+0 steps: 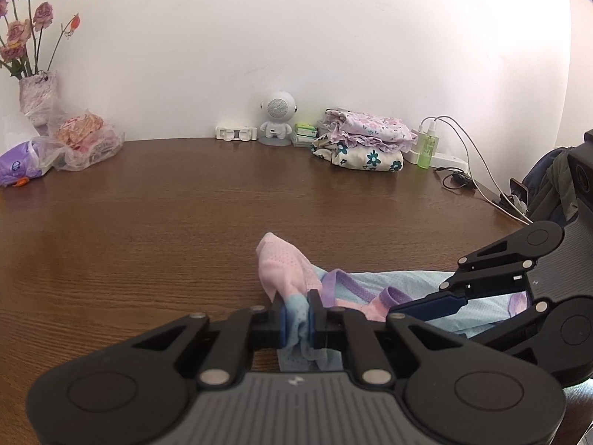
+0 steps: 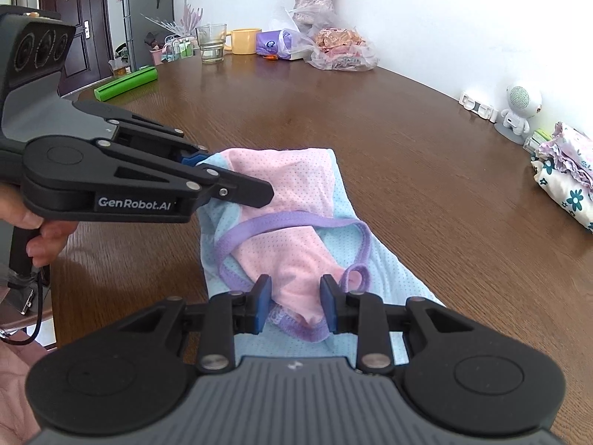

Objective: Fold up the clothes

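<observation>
A small pink and light-blue garment with purple trim (image 2: 292,222) lies on the brown wooden table (image 2: 426,170). My left gripper (image 1: 298,320) is shut on a blue and pink edge of the garment (image 1: 285,267) at its far left end; it also shows in the right wrist view (image 2: 207,178). My right gripper (image 2: 294,306) is partly open, its blue pads (image 2: 261,307) either side of a pink fold at the near end. In the left wrist view the right gripper (image 1: 448,296) sits over the blue cloth.
A stack of folded floral clothes (image 1: 365,142) sits at the back by the wall, next to a white robot speaker (image 1: 277,118), chargers and cables (image 1: 459,170). A vase of flowers (image 1: 37,96), plastic bags (image 1: 85,141), a glass (image 2: 212,42) and a yellow mug (image 2: 244,40) stand at the far left.
</observation>
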